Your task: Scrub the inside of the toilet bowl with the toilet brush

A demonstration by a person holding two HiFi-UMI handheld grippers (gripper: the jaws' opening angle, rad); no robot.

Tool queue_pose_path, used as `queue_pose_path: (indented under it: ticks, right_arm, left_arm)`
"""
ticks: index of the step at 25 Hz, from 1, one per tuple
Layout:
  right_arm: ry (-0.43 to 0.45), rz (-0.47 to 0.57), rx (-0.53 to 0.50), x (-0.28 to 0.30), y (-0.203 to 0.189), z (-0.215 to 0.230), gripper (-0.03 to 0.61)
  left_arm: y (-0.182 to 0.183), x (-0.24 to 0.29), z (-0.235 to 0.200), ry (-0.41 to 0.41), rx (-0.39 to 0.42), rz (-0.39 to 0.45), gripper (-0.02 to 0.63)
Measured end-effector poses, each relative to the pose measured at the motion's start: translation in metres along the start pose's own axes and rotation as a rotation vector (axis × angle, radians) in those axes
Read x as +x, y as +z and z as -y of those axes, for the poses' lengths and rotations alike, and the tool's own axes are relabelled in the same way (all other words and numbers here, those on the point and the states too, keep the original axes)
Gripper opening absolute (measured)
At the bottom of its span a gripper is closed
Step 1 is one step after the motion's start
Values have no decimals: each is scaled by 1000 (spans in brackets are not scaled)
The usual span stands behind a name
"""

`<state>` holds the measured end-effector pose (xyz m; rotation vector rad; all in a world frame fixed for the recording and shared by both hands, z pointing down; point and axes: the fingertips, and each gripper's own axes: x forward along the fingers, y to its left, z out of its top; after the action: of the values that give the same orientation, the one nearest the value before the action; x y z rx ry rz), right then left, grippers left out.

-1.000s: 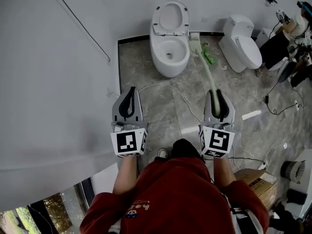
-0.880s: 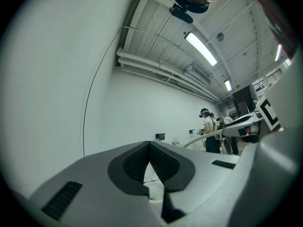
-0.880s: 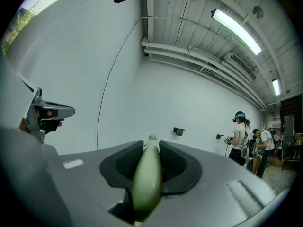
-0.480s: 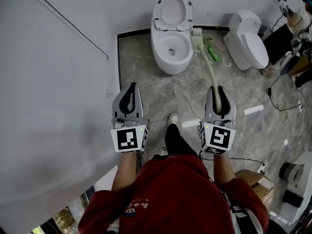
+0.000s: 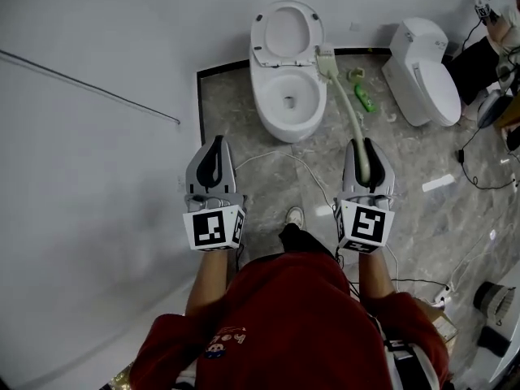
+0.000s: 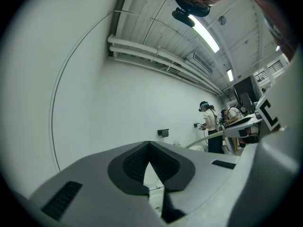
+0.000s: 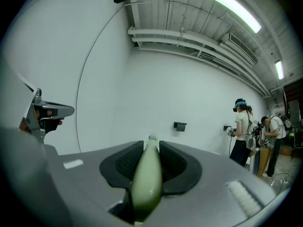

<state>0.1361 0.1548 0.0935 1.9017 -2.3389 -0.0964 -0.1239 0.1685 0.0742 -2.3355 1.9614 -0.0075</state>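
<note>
Toilet brush (image 5: 345,104) clamped in right gripper (image 5: 365,147) (head beside bowl (image 5: 266,108)), left gripper (image 5: 216,143) closed

We record the white ceramic toilet with raised lid (image 5: 284,88) ahead on the grey marble floor (image 5: 236,112), a second white toilet (image 5: 426,71) to its right, a green bottle (image 5: 365,98) lying between them, and the pale long-handled toilet brush (image 5: 348,112) reaching from the right gripper (image 5: 363,146) to just beside the first bowl's right rim.

I see a second white ceramic toilet, lid closed (image 5: 426,71), and a slim green object (image 5: 365,98) lying on grey marbled floor tiles (image 5: 236,112).
</note>
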Motion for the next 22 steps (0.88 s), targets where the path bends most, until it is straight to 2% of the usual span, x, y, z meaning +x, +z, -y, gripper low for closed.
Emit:
queue_pose_path:
  ticks: [3,10,22]
  right_arm:
    - [-13,15,6,27,-3,19,115]
    - [-19,9,12,76,-8,35,115]
    - [-15,-108,-28,163,-45,17,115]
  left_arm:
    - [0,33,4,-9,12,5,6]
    - [-5,88,4,-28,34,0,6]
    - [-58,179,-20,-95,-7,-42,6]
